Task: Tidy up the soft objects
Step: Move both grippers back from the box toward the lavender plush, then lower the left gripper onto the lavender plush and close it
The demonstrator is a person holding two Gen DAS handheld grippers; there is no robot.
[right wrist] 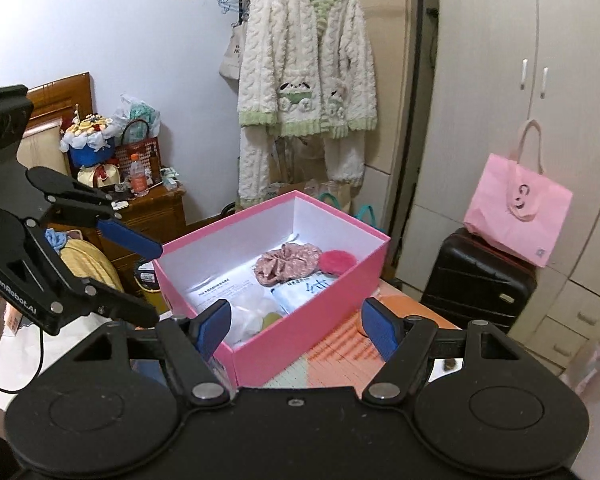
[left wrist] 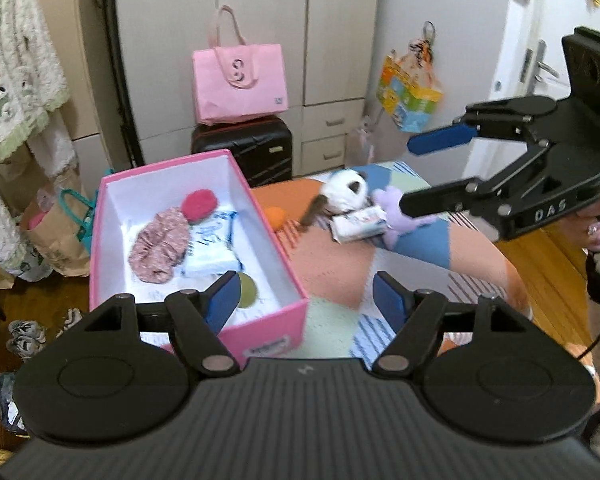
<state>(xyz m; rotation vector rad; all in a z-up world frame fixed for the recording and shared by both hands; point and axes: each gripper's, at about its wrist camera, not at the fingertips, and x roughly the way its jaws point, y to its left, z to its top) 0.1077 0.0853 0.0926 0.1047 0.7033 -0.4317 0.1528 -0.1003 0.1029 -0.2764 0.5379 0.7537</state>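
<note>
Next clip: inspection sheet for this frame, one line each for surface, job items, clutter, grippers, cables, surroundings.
Surface: patchwork bedspread.
Job's things: pink box holds scrunchie, red puff, packet; panda, purple plush, tissue pack lie outside.
Clutter: orange ball beside box.
Grippers: left gripper open, empty; right gripper open, empty.
Cables: black cable under left gripper.
Surroundings: wardrobe, suitcase, pink bag, robe.
</note>
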